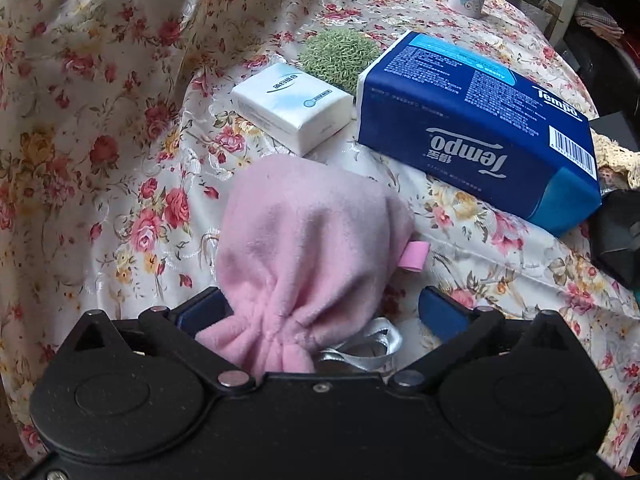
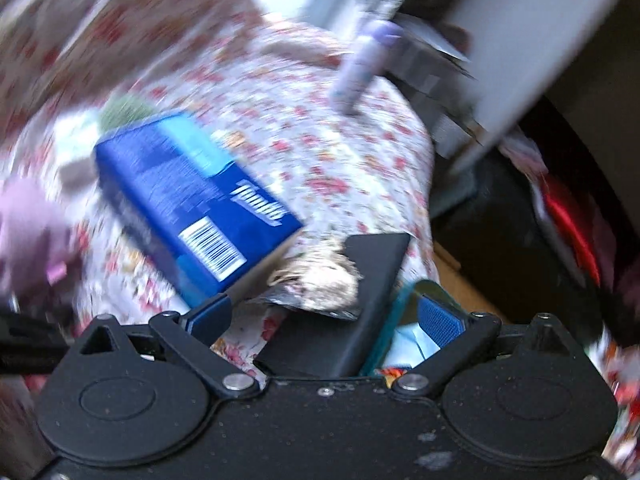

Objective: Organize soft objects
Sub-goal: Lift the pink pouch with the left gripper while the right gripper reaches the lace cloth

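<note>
the pink drawstring pouch point(image 1: 308, 240) sits on the floral tabletop point(image 1: 120, 184) between the left tool's point(image 1: 324, 308) wide-apart jaws, unclamped. right tool point(image 2: 324, 316) also apart, empty. white tissue pack point(image 1: 292, 108), tempo tissue pack point(image 1: 476, 120) and green ball point(image 1: 340, 54) seem grouped; little remains.

The left gripper point(image 1: 322, 306) points steeply downward with its jaws spread wide, the blue pads point(image 1: 442, 312) standing clear on either side and pressing on nothing. The right gripper point(image 2: 324, 316) also tilts downward, its jaws wide apart and its pads point(image 2: 440, 320) gripping nothing; its view is smeared with motion blur.
</note>
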Tool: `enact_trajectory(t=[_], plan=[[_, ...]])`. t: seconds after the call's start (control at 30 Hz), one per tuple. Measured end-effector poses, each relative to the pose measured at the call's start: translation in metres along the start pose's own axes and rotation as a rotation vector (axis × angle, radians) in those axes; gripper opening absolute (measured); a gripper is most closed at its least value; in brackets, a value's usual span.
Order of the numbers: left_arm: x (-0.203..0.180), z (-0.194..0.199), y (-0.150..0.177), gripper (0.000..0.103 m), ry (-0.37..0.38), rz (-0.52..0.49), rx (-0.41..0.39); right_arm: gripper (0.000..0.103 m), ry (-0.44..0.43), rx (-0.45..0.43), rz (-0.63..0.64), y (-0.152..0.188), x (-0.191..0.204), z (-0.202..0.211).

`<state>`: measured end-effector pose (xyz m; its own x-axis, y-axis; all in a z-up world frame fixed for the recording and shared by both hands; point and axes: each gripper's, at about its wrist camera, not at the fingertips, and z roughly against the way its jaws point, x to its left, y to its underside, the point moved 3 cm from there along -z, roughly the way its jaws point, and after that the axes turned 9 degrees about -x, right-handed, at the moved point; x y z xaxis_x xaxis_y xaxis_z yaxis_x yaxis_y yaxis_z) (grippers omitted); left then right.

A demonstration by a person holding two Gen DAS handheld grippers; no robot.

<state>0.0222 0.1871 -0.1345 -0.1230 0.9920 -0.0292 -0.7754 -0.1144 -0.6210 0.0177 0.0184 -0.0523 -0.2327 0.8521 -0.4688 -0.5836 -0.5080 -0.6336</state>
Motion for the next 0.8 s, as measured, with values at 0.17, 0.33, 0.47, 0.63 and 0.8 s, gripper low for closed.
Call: enact_trajectory(t=[0.17, 0.33, 0.47, 0.63, 0.8], plan=[[-0.001, 0.003, 0.002, 0.1, 0.003, 0.004, -0.004, 0.089, -0.017, -0.006, 0.163, 0.002, 0.012, -0.018], [-0.002, 0.002, 0.001, 0.1, 0.002, -0.002, -0.009, 0.074, -0.047, -0.008, 0.244, 0.001, 0.017, -0.028], [-0.002, 0.002, 0.001, 0.1, 0.002, -0.005, -0.01, 0.037, -0.061, 0.024, 0.278, 0.004, 0.027, -0.032], [-0.002, 0.002, 0.001, 0.1, 0.003, -0.006, -0.01, 0.024, -0.055, 0.028, 0.207, 0.012, 0.02, -0.015], [-0.002, 0.002, 0.0, 0.1, 0.003, -0.006, -0.012, 0.024, -0.122, 0.0, 0.119, 0.024, 0.024, 0.03]])
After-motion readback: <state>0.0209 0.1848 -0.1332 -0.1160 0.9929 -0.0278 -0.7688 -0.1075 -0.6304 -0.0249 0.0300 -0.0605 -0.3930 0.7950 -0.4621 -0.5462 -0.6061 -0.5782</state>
